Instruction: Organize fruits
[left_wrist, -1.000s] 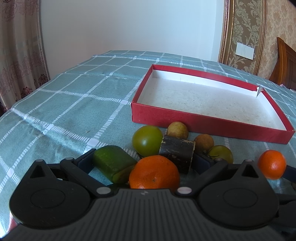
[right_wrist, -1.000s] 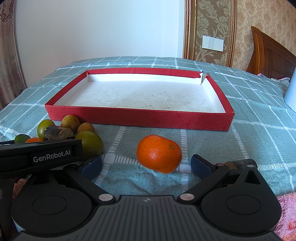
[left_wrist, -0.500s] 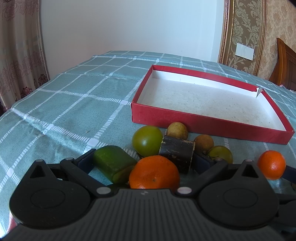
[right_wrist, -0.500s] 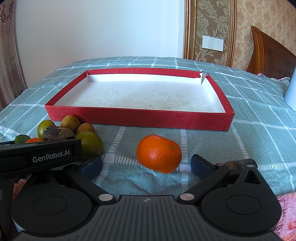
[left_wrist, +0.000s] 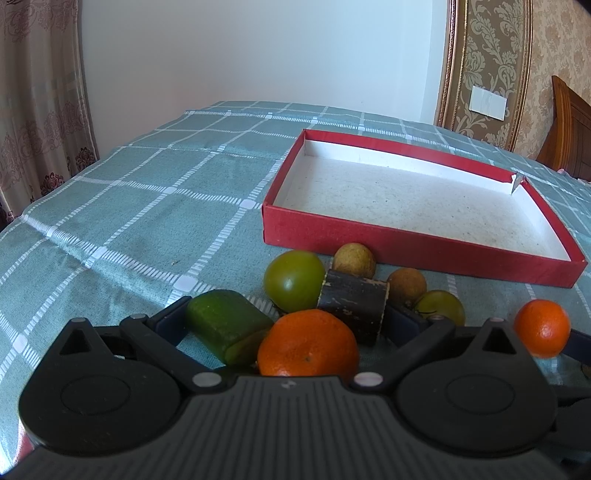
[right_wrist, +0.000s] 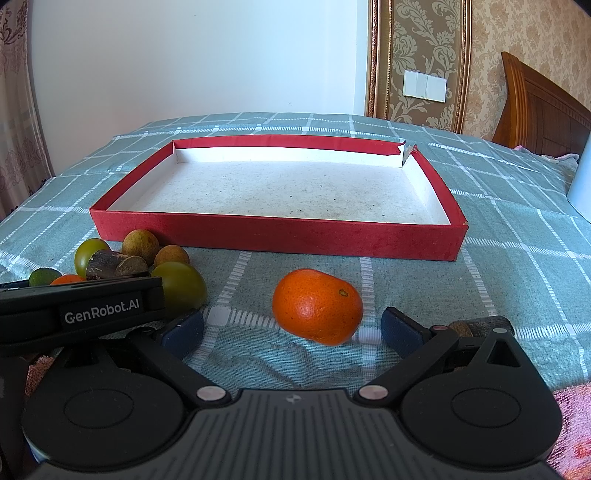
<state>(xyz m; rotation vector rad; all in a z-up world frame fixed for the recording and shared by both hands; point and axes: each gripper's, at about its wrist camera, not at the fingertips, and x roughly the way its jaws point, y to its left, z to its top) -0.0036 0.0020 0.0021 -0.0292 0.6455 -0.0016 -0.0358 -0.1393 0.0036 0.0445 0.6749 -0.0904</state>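
An empty red tray (left_wrist: 424, 251) (right_wrist: 280, 236) lies on the checked cloth. In front of it sits a cluster of fruit: an orange (left_wrist: 308, 343), a green piece (left_wrist: 225, 323), a round green fruit (left_wrist: 293, 280), two brown longans (left_wrist: 354, 258), a dark sugarcane stub (left_wrist: 352, 308) and another green fruit (left_wrist: 441, 308). My left gripper (left_wrist: 288, 325) is open around the orange. A second orange (right_wrist: 317, 306) (left_wrist: 542, 328) lies apart to the right. My right gripper (right_wrist: 291, 328) is open, its pads on either side of that orange.
Another dark sugarcane stub (right_wrist: 480, 326) lies by my right finger. A pink towel (right_wrist: 572, 424) shows at the lower right. A white object (right_wrist: 581, 184) stands at the right edge. A curtain (left_wrist: 33, 110) hangs left; a wooden headboard (right_wrist: 543, 110) is behind.
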